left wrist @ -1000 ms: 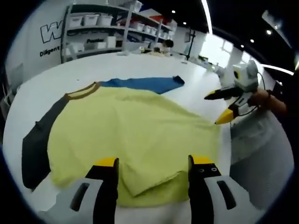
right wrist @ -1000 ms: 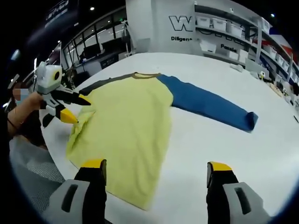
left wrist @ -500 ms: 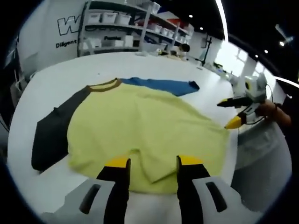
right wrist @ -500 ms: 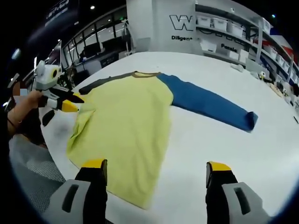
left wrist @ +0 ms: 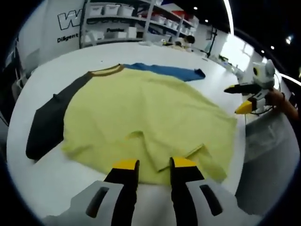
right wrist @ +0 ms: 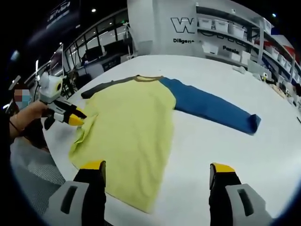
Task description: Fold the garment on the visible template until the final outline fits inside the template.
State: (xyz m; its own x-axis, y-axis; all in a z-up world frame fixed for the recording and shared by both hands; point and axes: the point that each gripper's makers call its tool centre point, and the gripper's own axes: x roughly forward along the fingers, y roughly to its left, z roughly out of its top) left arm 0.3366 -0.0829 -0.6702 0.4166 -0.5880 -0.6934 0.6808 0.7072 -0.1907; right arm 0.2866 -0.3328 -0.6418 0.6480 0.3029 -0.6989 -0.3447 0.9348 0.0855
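Lying spread on the white counter, the yellow shirt reaches the near edge, its hem bunched there. The left tool, jaws narrowed, pinches that hem fold. The left gripper view shows the dark sleeve; the right gripper view shows the blue sleeve full length. The right tool hangs wide, holding nothing

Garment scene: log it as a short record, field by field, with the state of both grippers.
garment: yellow shirt lying spread on the white table, hem edge rumpled near the left gripper
sleeves: blue sleeve stretched out flat; dark grey sleeve on the opposite side
collar: brown neckband
left gripper: jaws nearly closed at the hem, grip cannot be confirmed
right gripper: jaws wide open, holding nothing
background: shelving with bins
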